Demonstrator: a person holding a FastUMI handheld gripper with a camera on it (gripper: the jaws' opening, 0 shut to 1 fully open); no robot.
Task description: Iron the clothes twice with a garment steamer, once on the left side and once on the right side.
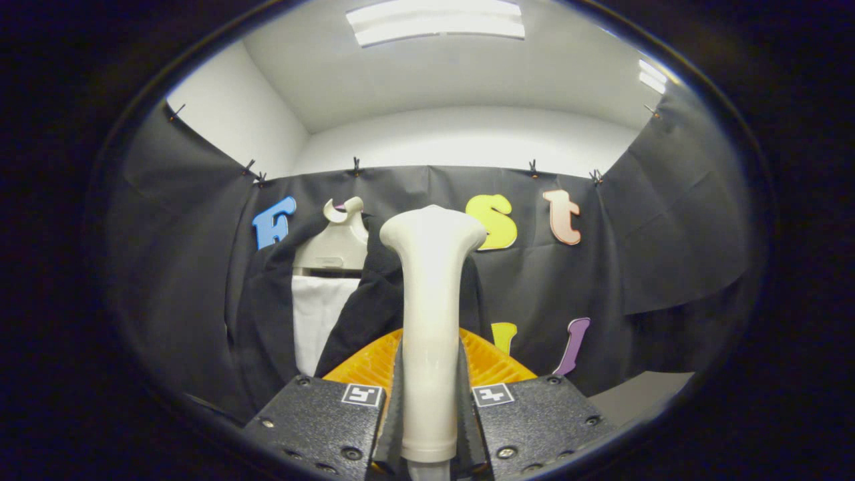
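Observation:
My gripper (431,401) is shut on the cream-white garment steamer (431,300), whose handle stands upright between the fingers with its flared head on top. Beyond the fingers a black jacket (374,300) hangs on a pale hanger (337,244) against the booth wall, open over a white panel (319,321). The steamer head sits in front of the jacket's right half, a little short of the cloth as far as I can tell.
An orange ribbed object (491,364) lies just behind the fingers, partly hidden by the steamer. A grey table surface (634,394) shows to the right. Black cloth walls close the booth on three sides.

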